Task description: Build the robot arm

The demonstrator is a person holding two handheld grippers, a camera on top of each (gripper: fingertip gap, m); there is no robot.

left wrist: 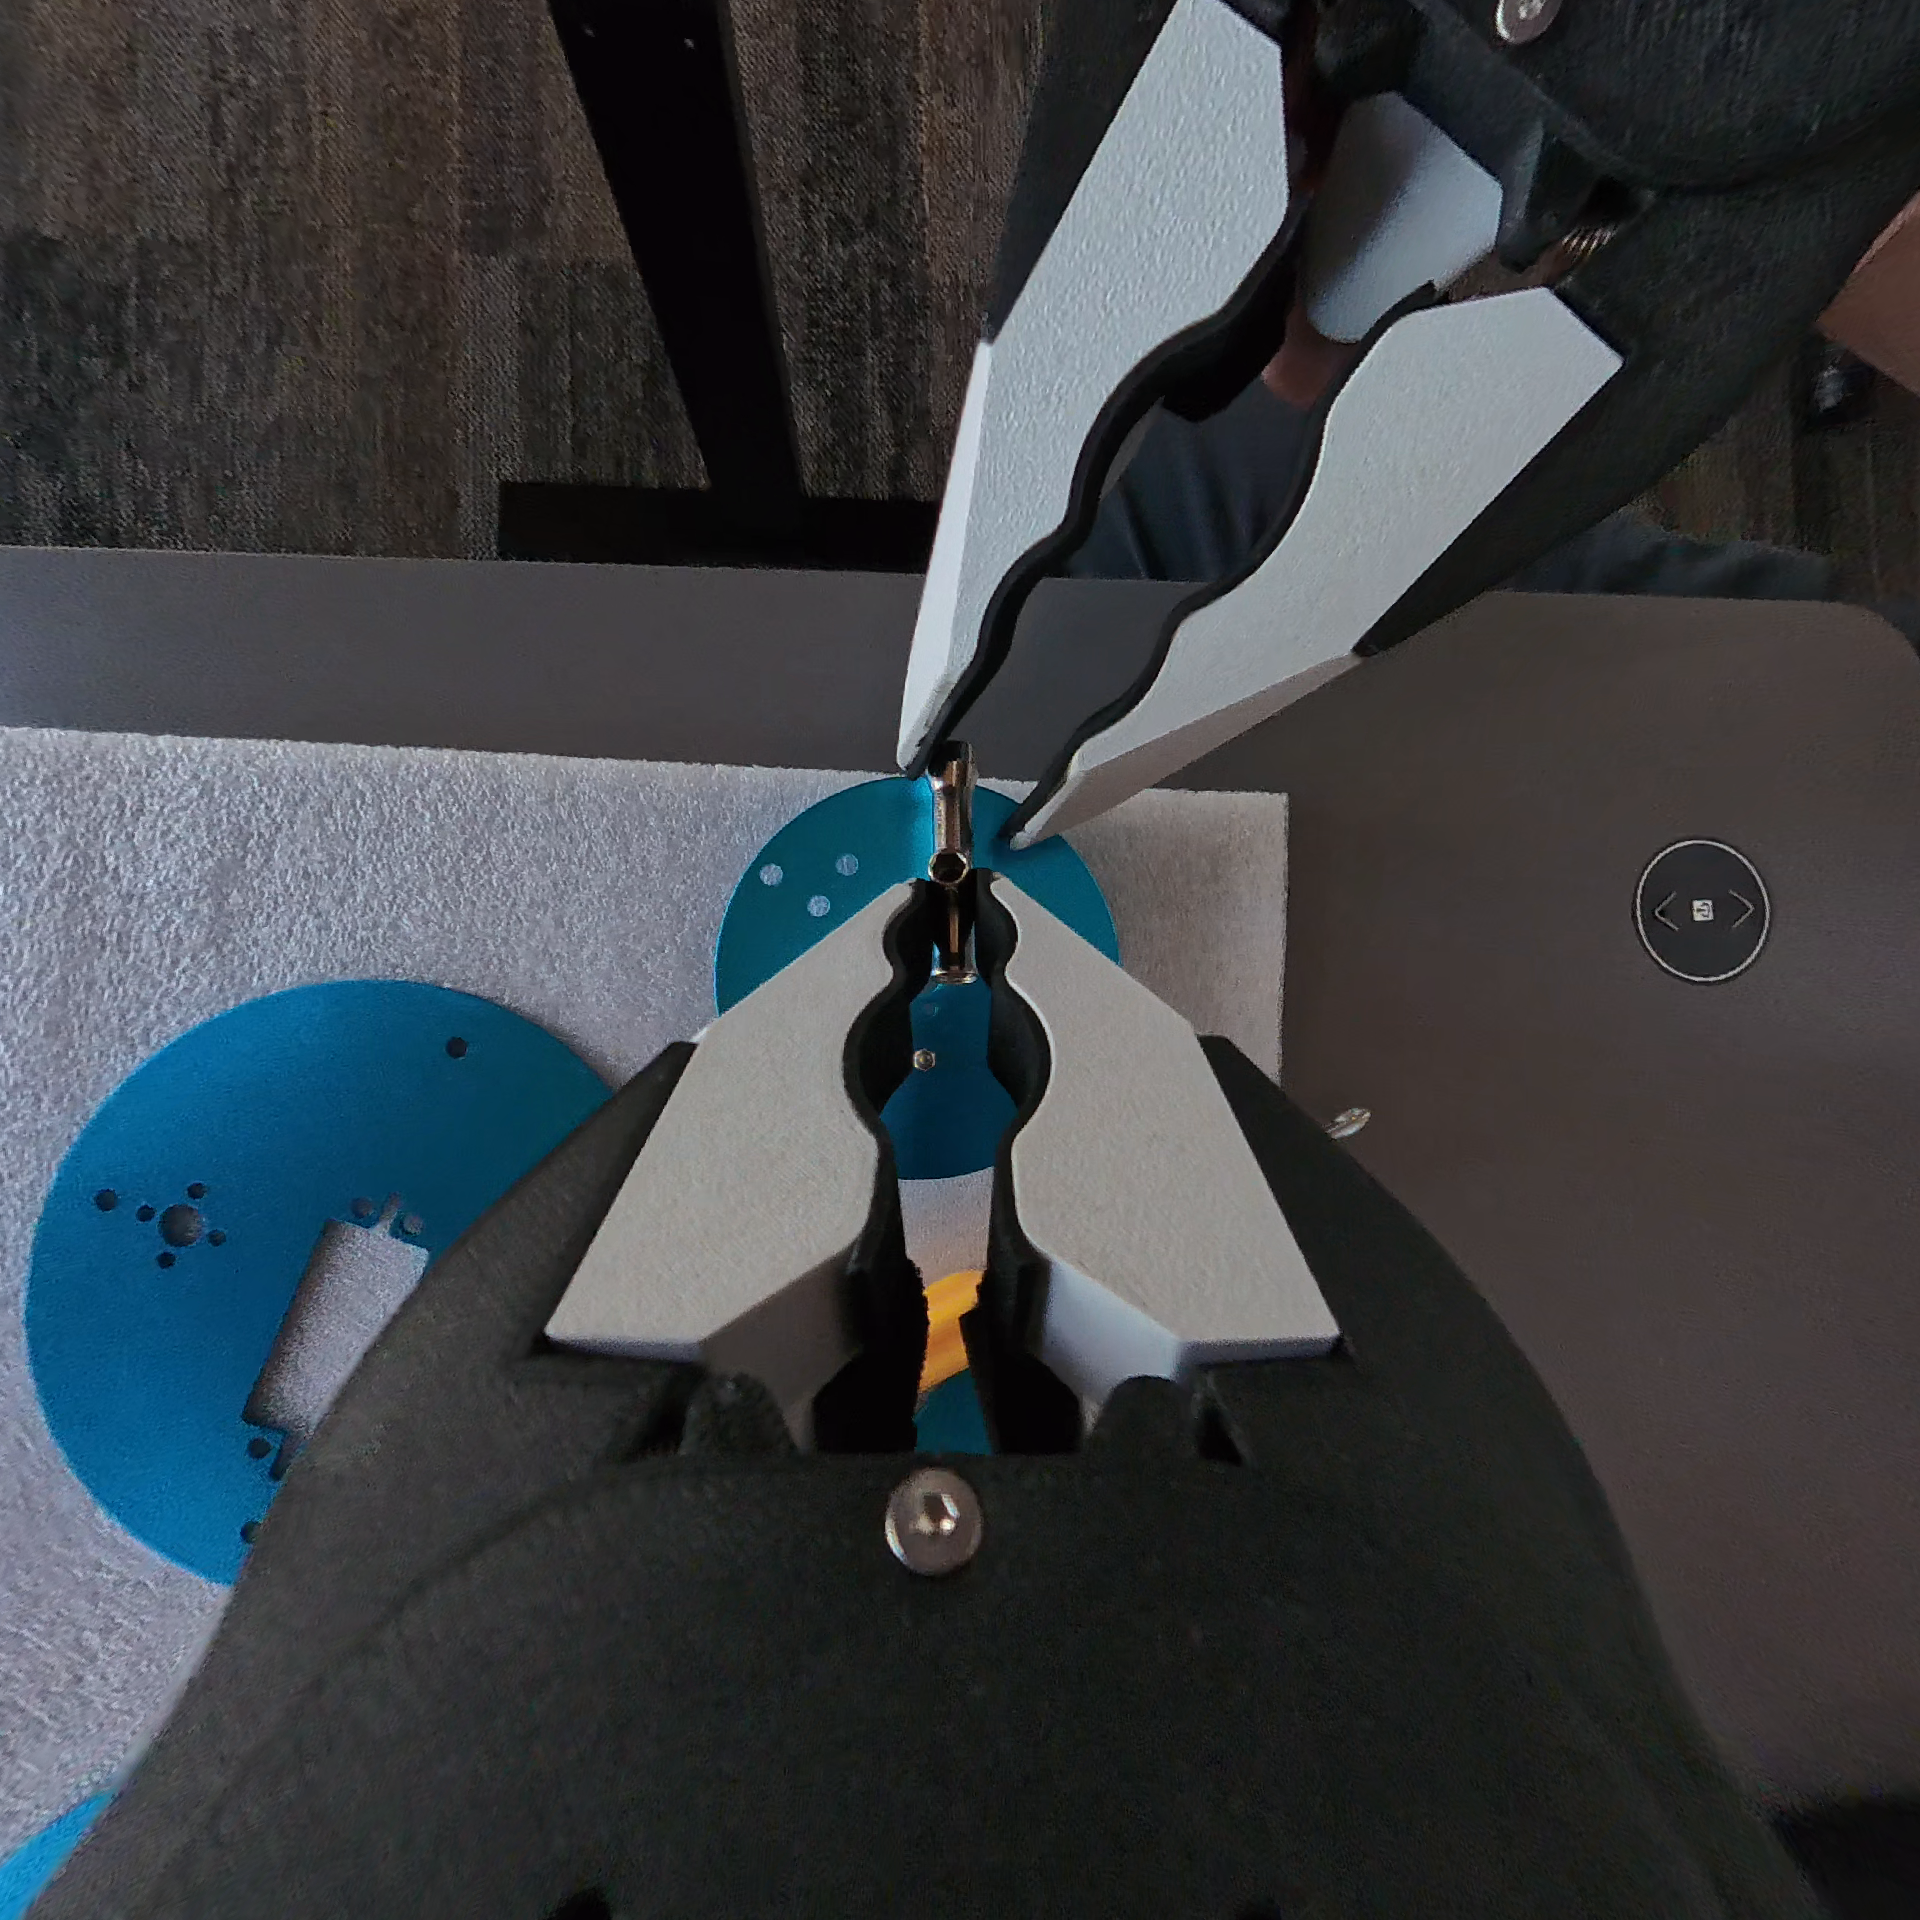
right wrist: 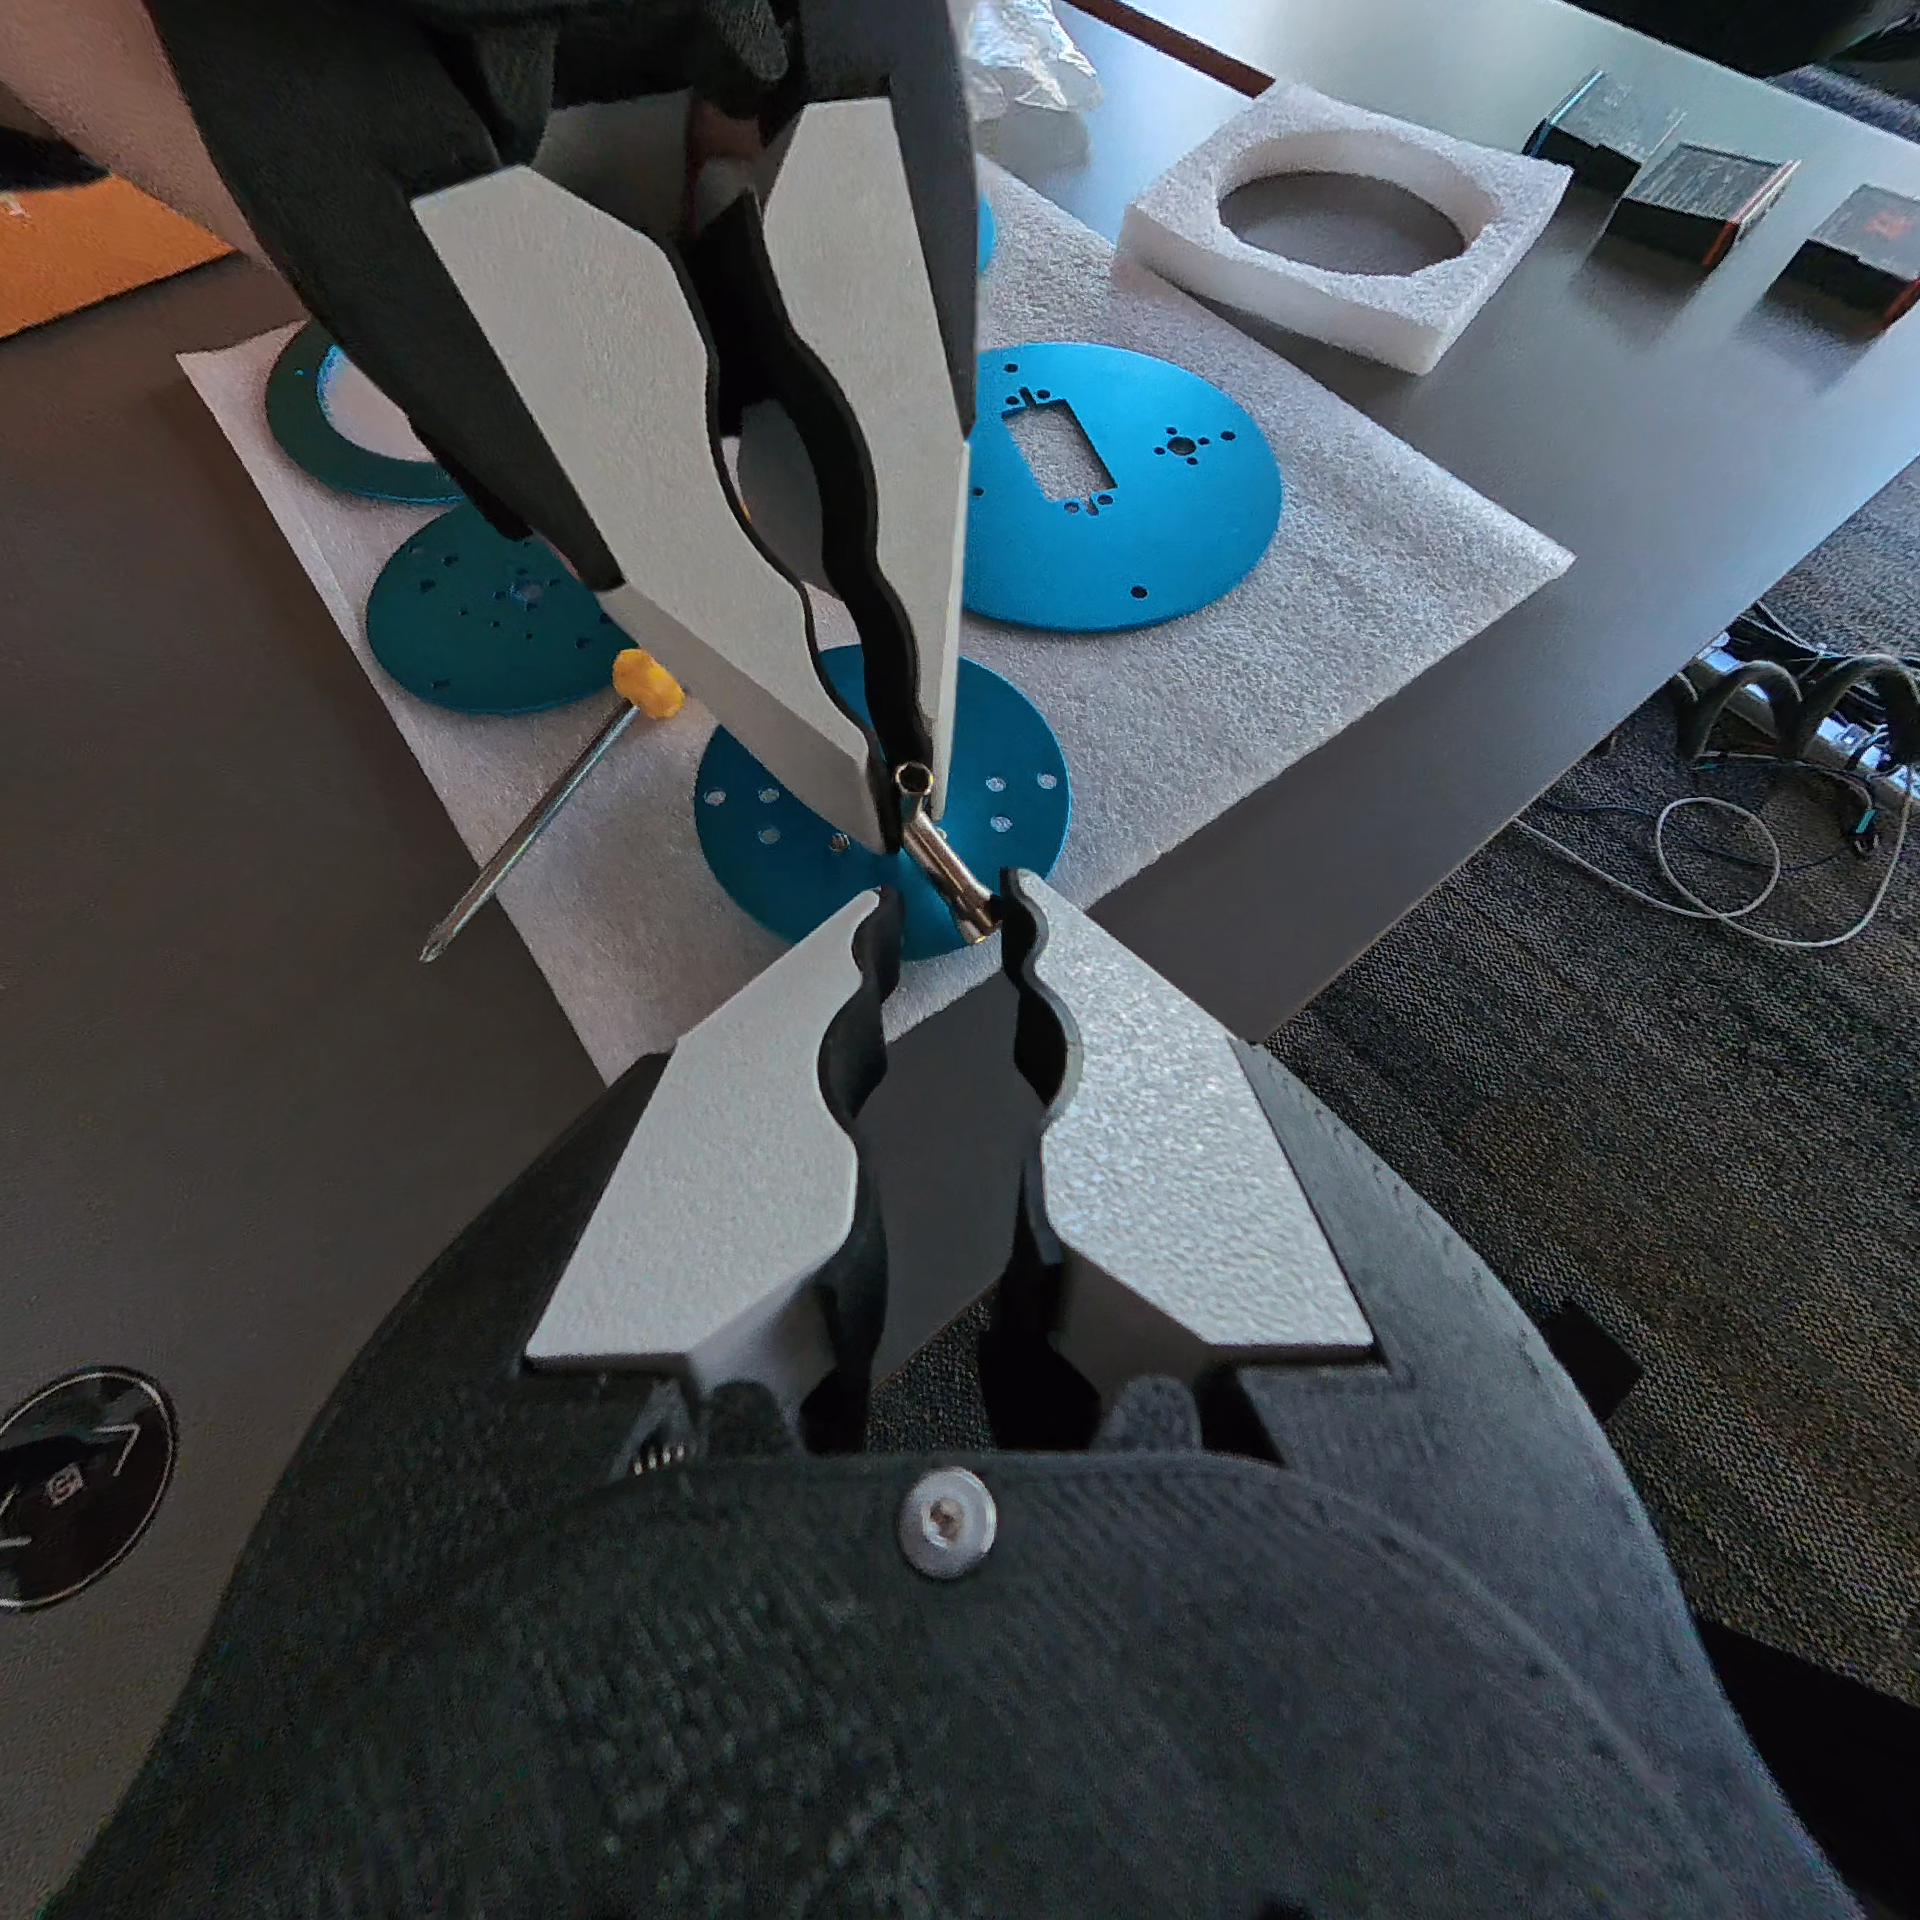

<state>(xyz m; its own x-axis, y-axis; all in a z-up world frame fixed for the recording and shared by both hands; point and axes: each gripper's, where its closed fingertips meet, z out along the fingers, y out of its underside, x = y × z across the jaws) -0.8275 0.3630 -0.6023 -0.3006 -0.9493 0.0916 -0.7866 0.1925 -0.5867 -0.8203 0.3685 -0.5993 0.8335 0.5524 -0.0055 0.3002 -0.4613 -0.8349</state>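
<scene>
My left gripper (left wrist: 951, 891) is shut on a short silver metal standoff (left wrist: 951, 935), held just above a small blue disc (left wrist: 821, 935) with several holes. It also shows in the right wrist view (right wrist: 910, 826), coming down from above. A second silver standoff (right wrist: 948, 875) angles off the first one. My right gripper (right wrist: 948, 894) is open around its far end, which touches one fingertip (right wrist: 1023, 904). In the left wrist view the right gripper (left wrist: 966, 802) reaches in from the upper right. The disc (right wrist: 1023, 748) lies on a white foam sheet (right wrist: 1299, 665).
A yellow-handled screwdriver (right wrist: 540, 821), a large blue disc with a rectangular cutout (right wrist: 1122, 488), a darker holed disc (right wrist: 488, 613) and a blue ring (right wrist: 312, 436) lie on the sheet. A foam block with a round hole (right wrist: 1340, 218) and black boxes (right wrist: 1704, 197) sit farther back. The grey table edge (right wrist: 1403, 831) drops to carpet with cables (right wrist: 1766, 831). My left and right fingertips are right by each other.
</scene>
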